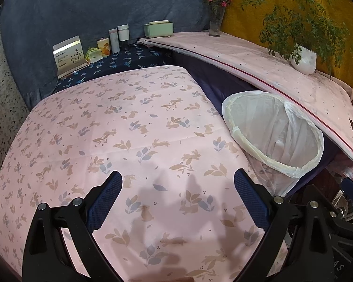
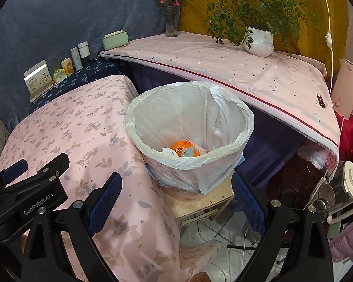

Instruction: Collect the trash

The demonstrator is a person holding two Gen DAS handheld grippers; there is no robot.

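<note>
A waste bin lined with a white plastic bag (image 2: 190, 127) stands on a small wooden stool right of the pink rabbit-print table (image 2: 66, 129). Orange and white trash (image 2: 184, 150) lies at its bottom. My right gripper (image 2: 176, 188) is open and empty, just in front of and above the bin. My left gripper (image 1: 177, 188) is open and empty over the pink tablecloth (image 1: 129, 129), with the bin (image 1: 273, 131) to its right. The left gripper also shows at the left of the right wrist view (image 2: 28, 183).
Boxes, bottles and a green tissue box (image 1: 158, 28) line the far edge by the blue cloth. A flower vase (image 1: 216, 21) and a potted plant (image 1: 303, 57) stand on the raised pink shelf. A kettle (image 2: 341, 192) and cables lie at the lower right.
</note>
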